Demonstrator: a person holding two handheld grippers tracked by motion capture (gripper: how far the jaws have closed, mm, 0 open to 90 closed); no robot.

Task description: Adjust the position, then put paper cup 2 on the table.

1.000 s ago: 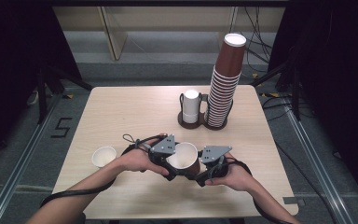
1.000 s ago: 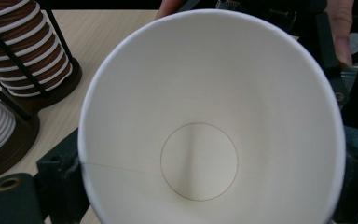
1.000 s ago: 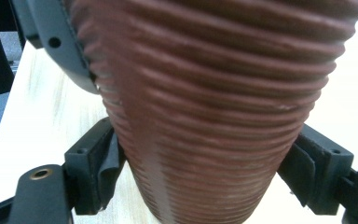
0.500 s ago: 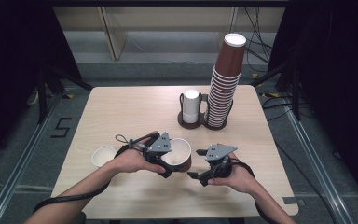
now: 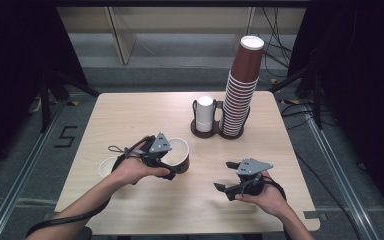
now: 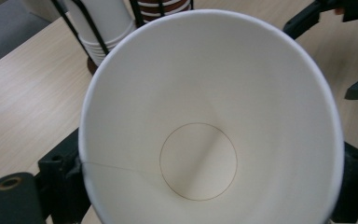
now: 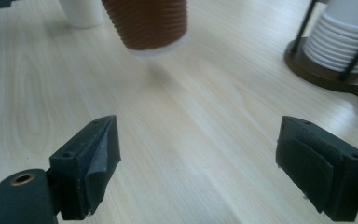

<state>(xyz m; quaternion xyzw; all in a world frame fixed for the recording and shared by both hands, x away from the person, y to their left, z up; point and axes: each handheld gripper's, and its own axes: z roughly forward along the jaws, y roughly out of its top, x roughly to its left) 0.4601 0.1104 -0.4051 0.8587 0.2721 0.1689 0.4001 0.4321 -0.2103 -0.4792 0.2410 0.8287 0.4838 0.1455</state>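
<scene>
- Table (image 5: 130, 120): light wood-grain laminate top, rectangular with rounded corners, matte finish.
- Brown cup (image 5: 180, 155): paper, ribbed brown outer wall, smooth white interior, tapered cone shape with a rolled rim. In the left gripper view its mouth (image 6: 209, 126) faces the camera, and a thin circular seam marks the flat base.
- Left gripper (image 5: 172, 167): black jaws with a grey three-cornered plate on top. The jaws are clamped on the outside wall of the brown cup, one on each flank, and hold it clear of the table surface, left of centre near the front edge.
- Right gripper (image 5: 223, 189): same construction. The jaws have just been opening and stand wide apart with nothing between them; in the right gripper view only bare table lies between the pads (image 7: 98, 163).
- The two grippers are well apart. In the right gripper view the base of the brown cup (image 7: 149, 28) hangs above the table, ahead of the jaws.
- White cup (image 5: 107, 167): paper, plain, upright on the table just beside the left hand (image 5: 135, 170).
- Cup holder (image 5: 215, 131): dark round base with black wire uprights, at the far side of the table. It carries a short stack of white cups (image 5: 205, 112) and a tall stack of ribbed brown cups (image 5: 242, 90).
</scene>
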